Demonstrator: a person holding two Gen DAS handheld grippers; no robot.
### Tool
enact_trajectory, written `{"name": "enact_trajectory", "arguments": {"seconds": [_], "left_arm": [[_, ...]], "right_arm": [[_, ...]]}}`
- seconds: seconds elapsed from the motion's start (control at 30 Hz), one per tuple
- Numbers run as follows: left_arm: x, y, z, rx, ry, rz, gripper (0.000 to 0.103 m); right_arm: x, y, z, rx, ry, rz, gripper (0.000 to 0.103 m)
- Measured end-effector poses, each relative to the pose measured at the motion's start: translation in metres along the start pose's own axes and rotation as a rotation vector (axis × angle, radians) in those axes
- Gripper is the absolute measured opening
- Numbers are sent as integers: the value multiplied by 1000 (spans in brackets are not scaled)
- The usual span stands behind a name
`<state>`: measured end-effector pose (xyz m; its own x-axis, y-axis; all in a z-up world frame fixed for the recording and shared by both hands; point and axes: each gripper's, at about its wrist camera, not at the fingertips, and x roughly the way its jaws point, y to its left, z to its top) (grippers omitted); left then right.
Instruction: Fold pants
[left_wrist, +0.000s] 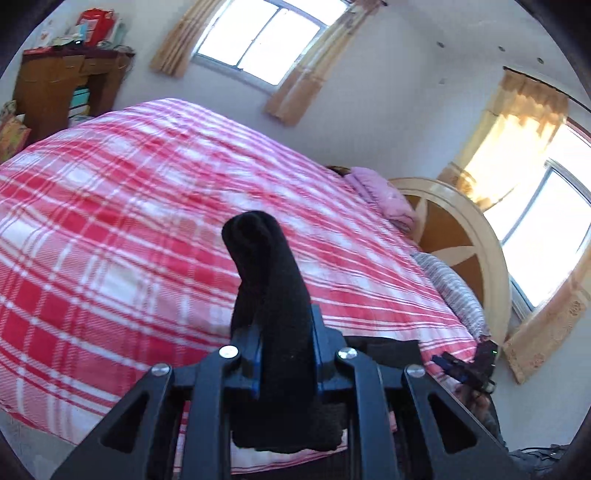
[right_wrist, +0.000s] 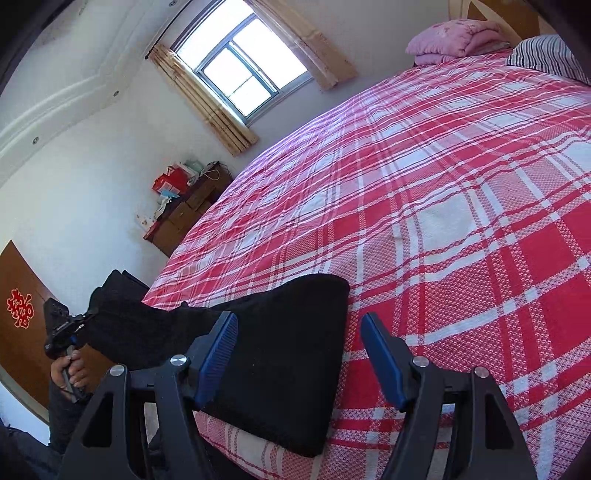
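Bed (left_wrist: 110, 229): L fingers (left_wrist: 255, 354) raised w/ pants (left_wrist: 273, 295)

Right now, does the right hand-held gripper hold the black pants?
No, the right hand-held gripper is open above the black pants, pads not pressing them.

A home bedroom. A large bed (right_wrist: 461, 206) with a red and white plaid cover fills the room. At its head stand a rounded wooden headboard (left_wrist: 461, 236), a striped pillow (right_wrist: 546, 55) and a folded pink quilt (right_wrist: 458, 37). Beyond the bed are curtained windows (left_wrist: 258, 40) and a cluttered wooden dresser (left_wrist: 55, 88).
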<state>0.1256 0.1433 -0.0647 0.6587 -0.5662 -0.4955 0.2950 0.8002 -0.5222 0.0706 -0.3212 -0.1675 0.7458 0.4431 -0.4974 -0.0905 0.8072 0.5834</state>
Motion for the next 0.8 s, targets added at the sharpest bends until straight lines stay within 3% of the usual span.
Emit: {"name": "enact_trajectory", "arguments": {"seconds": [0.33, 0.6, 0.8], "left_arm": [[68, -116, 11, 162, 100, -130, 20], [142, -179, -21, 275, 279, -141, 20], [181, -205, -37, 312, 362, -123, 20]], "right_arm": [[-10, -3, 2, 30, -48, -16, 71], [-18, -15, 6, 80, -83, -25, 71], [-18, -13, 6, 76, -85, -33, 71]]}}
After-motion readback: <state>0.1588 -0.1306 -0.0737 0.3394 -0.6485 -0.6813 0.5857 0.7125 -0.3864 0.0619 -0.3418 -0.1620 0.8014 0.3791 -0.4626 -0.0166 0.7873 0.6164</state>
